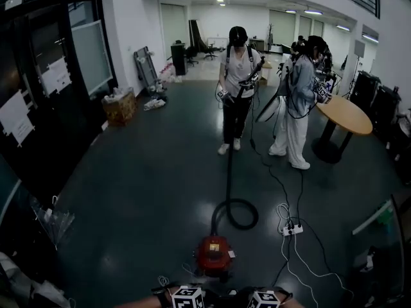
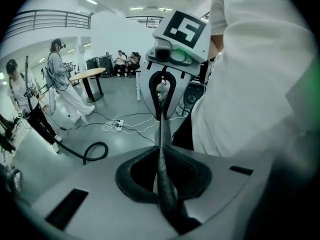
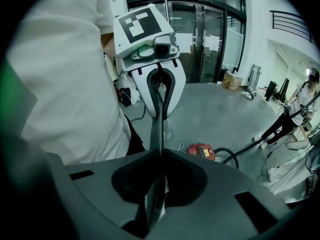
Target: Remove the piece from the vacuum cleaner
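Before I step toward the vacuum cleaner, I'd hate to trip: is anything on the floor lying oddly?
The black hose curls into a loop just beyond the red vacuum cleaner, and loose white cables sprawl around a power strip to its right. Nothing looks spilled or broken.

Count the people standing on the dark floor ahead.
2. A person in a white shirt stands at the far end of the vacuum hose; a person in a light jacket stands beside the round table. Others farther back may be hidden.
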Demonstrator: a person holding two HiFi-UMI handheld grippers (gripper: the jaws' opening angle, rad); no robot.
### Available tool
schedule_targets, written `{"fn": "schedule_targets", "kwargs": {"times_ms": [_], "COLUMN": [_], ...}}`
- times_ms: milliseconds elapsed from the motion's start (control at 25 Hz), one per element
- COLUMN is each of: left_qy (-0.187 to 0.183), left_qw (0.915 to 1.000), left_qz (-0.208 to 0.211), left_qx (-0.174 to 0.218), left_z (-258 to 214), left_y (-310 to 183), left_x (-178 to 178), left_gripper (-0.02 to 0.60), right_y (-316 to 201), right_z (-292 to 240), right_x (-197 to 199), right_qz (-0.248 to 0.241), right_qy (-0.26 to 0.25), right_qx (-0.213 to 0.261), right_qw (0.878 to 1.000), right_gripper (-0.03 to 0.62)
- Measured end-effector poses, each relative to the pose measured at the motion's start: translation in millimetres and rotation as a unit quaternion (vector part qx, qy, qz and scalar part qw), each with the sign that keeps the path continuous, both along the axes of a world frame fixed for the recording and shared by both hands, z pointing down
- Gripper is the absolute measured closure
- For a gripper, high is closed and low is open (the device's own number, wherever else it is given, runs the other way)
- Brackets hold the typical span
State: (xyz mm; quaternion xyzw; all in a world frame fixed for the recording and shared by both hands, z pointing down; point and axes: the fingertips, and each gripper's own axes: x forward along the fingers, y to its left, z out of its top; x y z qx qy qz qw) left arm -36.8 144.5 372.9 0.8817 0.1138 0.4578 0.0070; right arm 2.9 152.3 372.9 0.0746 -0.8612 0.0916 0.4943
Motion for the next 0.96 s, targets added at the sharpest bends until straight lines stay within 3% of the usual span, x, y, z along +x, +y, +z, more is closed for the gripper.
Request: {"fn": "schedule_targets", "kwargs": {"times_ms": [200,480,960], "left_qy": [0.006,0.018,0.016], "left_qw": [0.9997,0.9997,0.9995], "left_qz": [0.025,0.010,0.021], "left_qx": [0.002,-0.010,-0.017], "left_z": [-14,-19,-10], "left_y": [0,-9,-12], "left_x": [-5,-7,-14], "left_gripper": [0.551,0.551,0.551], "right_y": [1,-9,-11], "right_z": [-15,-8,-2], "right_x": [-3,-3,-13], "right_qz": [-0.001,-0.003,0.007], "right_qy": [-0.004,-0.002,-0.005], "right_qx": [-0.002,-0.001,-0.014], "right_qw": [1.000,1.000,1.000], "right_gripper": [0.554,0.556,0.556]}}
